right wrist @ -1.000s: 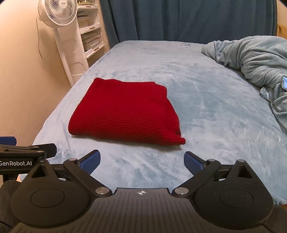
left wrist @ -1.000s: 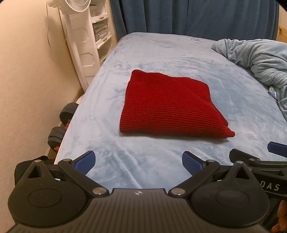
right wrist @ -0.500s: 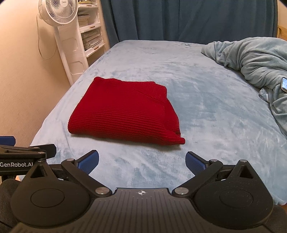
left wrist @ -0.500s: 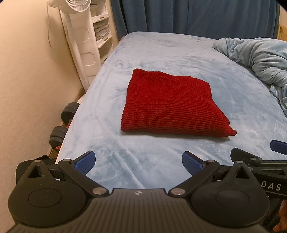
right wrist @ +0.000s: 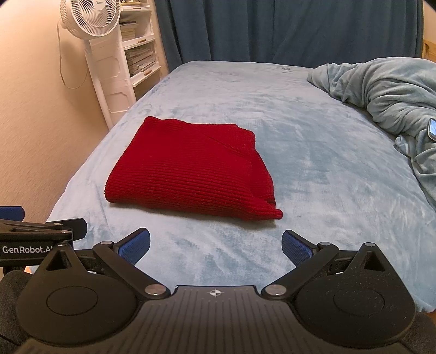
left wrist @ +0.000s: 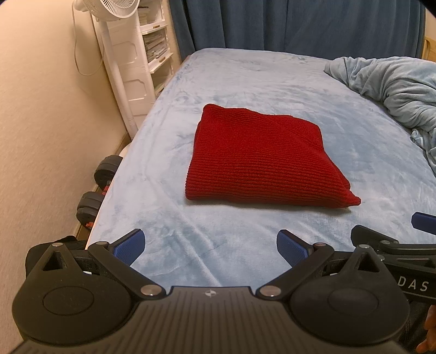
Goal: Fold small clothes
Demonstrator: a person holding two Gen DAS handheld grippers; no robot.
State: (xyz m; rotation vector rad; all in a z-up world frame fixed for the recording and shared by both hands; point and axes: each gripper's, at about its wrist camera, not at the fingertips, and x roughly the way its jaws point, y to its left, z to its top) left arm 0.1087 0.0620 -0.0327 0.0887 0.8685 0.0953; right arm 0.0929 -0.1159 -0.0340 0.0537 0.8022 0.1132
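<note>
A red knitted garment [left wrist: 261, 160] lies folded into a flat rectangle on the light blue bed cover [left wrist: 245, 81]; it also shows in the right wrist view [right wrist: 190, 171]. My left gripper [left wrist: 209, 246] is open and empty, hovering over the near edge of the bed, short of the garment. My right gripper [right wrist: 215, 246] is open and empty too, beside the left one and level with it. Neither touches the garment.
A crumpled light blue blanket [right wrist: 381, 89] lies at the right with a phone [right wrist: 432, 129] on it. A white fan [right wrist: 90, 21] and shelves [right wrist: 139, 54] stand at the left wall. Dumbbells [left wrist: 98, 185] lie on the floor left of the bed. Dark curtains [right wrist: 272, 27] hang behind.
Both grippers have drawn slightly back and up from the garment, staying open. The garment has not moved.
</note>
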